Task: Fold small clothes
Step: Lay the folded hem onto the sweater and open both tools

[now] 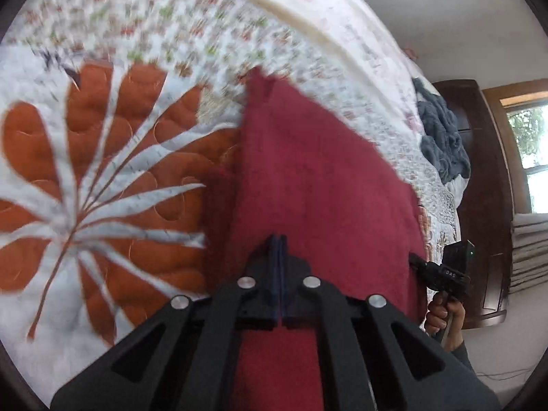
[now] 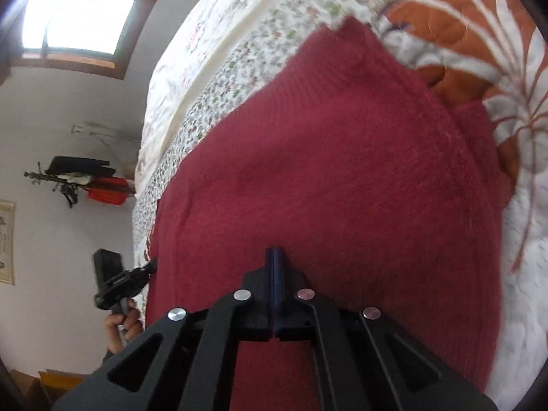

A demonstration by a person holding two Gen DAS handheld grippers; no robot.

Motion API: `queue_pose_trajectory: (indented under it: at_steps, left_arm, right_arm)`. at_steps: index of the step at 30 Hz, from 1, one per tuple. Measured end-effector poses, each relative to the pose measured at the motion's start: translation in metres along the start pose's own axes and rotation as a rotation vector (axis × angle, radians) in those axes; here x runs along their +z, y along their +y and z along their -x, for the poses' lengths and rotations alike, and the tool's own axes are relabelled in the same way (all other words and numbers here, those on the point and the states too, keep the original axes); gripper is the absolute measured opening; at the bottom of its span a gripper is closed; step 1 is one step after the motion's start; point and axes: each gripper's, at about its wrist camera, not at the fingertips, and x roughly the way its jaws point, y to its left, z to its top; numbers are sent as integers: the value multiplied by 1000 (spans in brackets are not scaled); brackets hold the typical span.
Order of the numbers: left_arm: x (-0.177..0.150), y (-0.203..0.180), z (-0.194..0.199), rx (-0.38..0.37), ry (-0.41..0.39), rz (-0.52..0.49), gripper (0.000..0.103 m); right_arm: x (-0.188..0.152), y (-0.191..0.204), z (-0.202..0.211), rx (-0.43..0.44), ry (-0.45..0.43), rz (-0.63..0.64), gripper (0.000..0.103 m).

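A dark red knitted garment (image 1: 308, 171) hangs stretched over the bed and fills the middle of both views (image 2: 325, 188). My left gripper (image 1: 278, 239) is shut, its blue pads pressed together on the garment's near edge. My right gripper (image 2: 275, 251) is also shut on that edge. Each view shows the other gripper pinching a side of the cloth: the right gripper (image 1: 416, 260) held by a hand (image 1: 441, 315), and the left gripper (image 2: 152, 263) held by a hand (image 2: 123, 322). A second red layer (image 2: 476, 126) shows beneath the far part.
Under the garment lies a white quilt (image 1: 102, 171) with large orange leaves and a small flower print. A crumpled blue-grey blanket (image 1: 441, 144) sits at the bed's edge by a dark wooden wardrobe (image 1: 486, 188). A window (image 2: 78, 7) and a cluttered wall shelf (image 2: 82, 178) are on the wall.
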Motion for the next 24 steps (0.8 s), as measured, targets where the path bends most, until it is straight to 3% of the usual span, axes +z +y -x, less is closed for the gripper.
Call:
queue_pose_trajectory:
  at_steps: [4, 6, 8, 9, 11, 15, 18, 20, 21, 24]
  left_arm:
    - [-38, -38, 24, -119, 8, -112, 0]
    - [-59, -40, 13, -102, 45, -131, 1]
    - [-75, -31, -14, -5, 90, -125, 1]
    - [-77, -24, -21, 5, 96, -102, 1]
    - [-77, -17, -18, -20, 75, -52, 1]
    - [-96, -58, 2, -124, 55, -137, 7]
    - [-118, -69, -21, -50, 115, -219, 9]
    - [-126, -54, -36, 2, 151, -206, 6]
    - [-124, -47, -42, 6, 157, -185, 1]
    - [-118, -38, -37, -13, 143, -132, 2]
  right_arm:
    - [-37, 46, -5, 84, 65, 108, 4]
    - [-60, 60, -26, 92, 117, 144, 4]
    - [-76, 59, -45, 31, 139, 161, 2]
    - [-78, 55, -51, 4, 130, 160, 0]
    - [-77, 50, -49, 12, 110, 114, 0]
    - [-91, 66, -26, 63, 86, 155, 4]
    - [-111, 59, -33, -2, 127, 179, 4]
    - [-115, 33, -27, -24, 122, 135, 0]
    - [-115, 24, -16, -29, 106, 117, 0]
    - [-115, -1, 23, -35, 38, 54, 0]
